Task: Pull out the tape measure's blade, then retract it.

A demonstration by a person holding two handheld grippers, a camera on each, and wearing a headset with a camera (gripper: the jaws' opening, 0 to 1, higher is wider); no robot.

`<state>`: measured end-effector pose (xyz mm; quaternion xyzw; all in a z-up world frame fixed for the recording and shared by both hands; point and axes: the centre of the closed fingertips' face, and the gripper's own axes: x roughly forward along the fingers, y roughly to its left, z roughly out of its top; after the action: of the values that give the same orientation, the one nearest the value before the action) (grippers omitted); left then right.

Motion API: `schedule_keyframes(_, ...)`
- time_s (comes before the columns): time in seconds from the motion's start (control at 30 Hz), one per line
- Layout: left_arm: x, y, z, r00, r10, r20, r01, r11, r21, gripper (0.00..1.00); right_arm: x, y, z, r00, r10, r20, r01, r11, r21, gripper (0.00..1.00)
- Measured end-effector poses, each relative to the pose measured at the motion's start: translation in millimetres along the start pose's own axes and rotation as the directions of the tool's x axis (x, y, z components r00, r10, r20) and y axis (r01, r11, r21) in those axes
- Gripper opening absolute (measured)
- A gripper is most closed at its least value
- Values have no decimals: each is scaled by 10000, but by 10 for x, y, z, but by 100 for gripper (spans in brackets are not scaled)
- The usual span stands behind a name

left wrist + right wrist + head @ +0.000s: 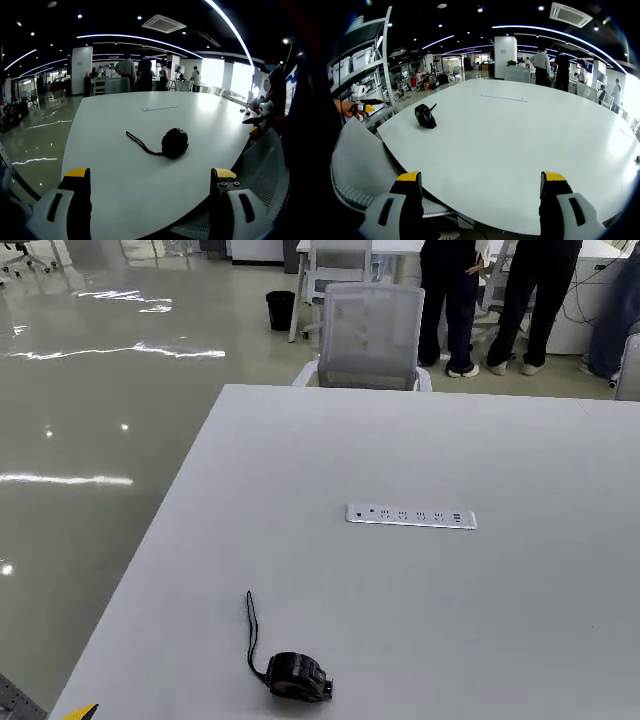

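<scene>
A black tape measure (pixel 297 677) lies on the white table (pixel 420 440) near its front left corner, its black wrist strap (pixel 250 625) trailing away from me and its blade inside the case. In the left gripper view the tape measure (pixel 175 142) sits ahead of my left gripper (pixel 150 173), which is open, empty and short of the table edge. My right gripper (pixel 482 176) is also open and empty, with the tape measure (pixel 426 116) far off to its left. A yellow fingertip (pixel 82 710) of a gripper pokes in at the bottom left corner.
A white power strip (pixel 411 517) lies mid-table. A grey mesh chair (pixel 370 335) stands at the far edge, with people standing behind it. Another mesh chair back (pixel 355 170) is close by the grippers. Glossy floor lies left of the table.
</scene>
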<state>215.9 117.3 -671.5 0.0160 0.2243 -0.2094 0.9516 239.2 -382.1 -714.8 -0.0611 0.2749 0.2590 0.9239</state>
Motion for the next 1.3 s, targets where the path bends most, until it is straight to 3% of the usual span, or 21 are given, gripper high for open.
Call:
schedule_keyframes(0.13,1,45,-49,9999,114,-116,-115,9998,-136,99,-11,46,77,9997,203,119,-199,9994,-292,100)
schedule_keyframes(0.2,11,17,-37,9999,90,-63,-91,9999,-122,99,-2,28,74,9997,222,28,-221,9987,-462,100)
schedule_keyframes(0.33,52,25,-148,9995,-52,-303,46,9998,-194,99,32,-62,54,9999,141,-40,-142,9995,-271,100)
schedule_keyframes(0.53,82,53,-175,9996,-169,-225,166,9998,-125,99,13,-25,74,9997,247,-78,-252,9972,-707,100)
schedule_keyframes(0.77,137,-29,-60,9994,-238,-248,236,9997,-82,99,5,-90,107,9999,160,-9,-161,9970,-752,100)
schedule_keyframes(1.07,184,14,-35,9995,-163,-271,161,9998,-67,99,-14,-134,98,9999,150,21,-148,9966,-804,99)
schedule_keyframes(1.3,268,3,17,9987,-416,-293,421,9990,158,99,-26,-122,186,9996,239,163,-226,9968,-764,100)
